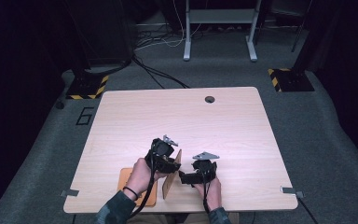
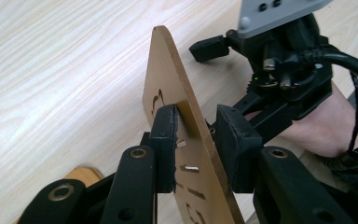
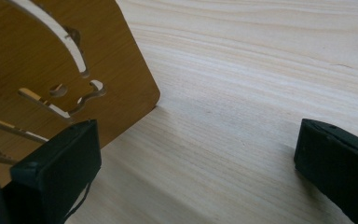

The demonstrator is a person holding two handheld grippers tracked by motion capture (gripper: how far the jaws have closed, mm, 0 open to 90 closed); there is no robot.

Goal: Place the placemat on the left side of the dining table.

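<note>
My left gripper [image 2: 196, 140] has a thin wooden board [image 2: 177, 93] standing on edge between its jaws; one pad [image 2: 165, 140] touches the board's face, the other stands just off it, so I cannot tell if the grip is firm. The board has cut-out slots, no writing I can read. Just right of the board, my right gripper [image 3: 191, 168] is wide open, one pad [image 3: 60, 163] at the board's face. A second board [image 1: 130, 184] lies under my left wrist. Beyond them stretches the table [image 1: 223, 121].

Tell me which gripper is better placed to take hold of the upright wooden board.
Left gripper: its jaws straddle the upright wooden board. Right gripper stands wide open beside it.
</note>
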